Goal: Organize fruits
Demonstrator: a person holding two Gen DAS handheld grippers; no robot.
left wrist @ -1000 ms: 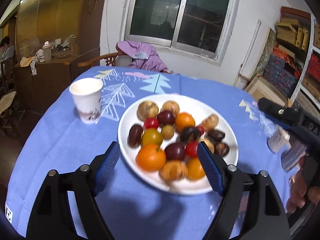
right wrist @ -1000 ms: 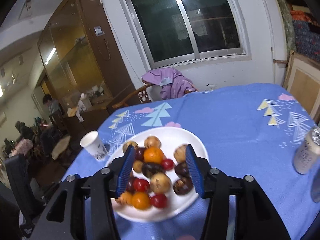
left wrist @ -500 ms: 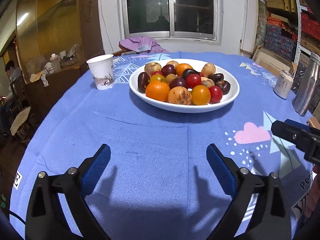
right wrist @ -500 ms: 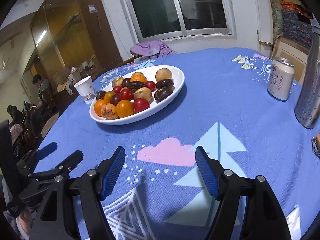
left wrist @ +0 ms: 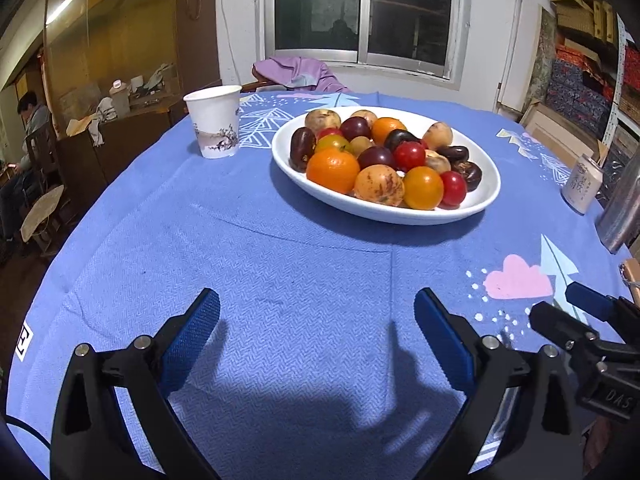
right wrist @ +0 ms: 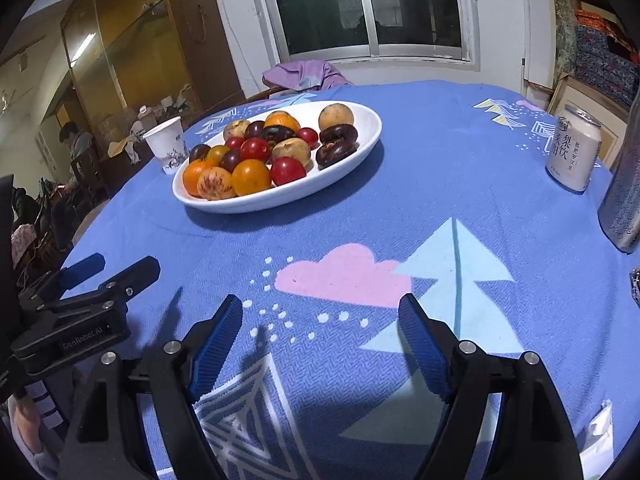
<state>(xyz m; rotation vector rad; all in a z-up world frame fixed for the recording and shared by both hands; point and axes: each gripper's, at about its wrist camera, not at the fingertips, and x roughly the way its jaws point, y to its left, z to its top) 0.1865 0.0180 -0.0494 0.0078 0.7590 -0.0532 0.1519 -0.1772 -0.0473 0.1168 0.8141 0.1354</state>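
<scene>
Fruit plate sits well beyond both grippers, left spread wide and empty, right just widening, empty.

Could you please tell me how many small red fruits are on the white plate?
4 red fruits, all on the plate: one at the near edge, one mid-pile, one further back right, one further back left. Others may be hidden underneath.

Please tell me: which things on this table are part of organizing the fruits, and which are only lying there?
Part of the job: the white plate, the mixed fruits piled on it, the open left claw, the open right claw.

Only lying there: paper cup, drink can, metal bottle.
</scene>
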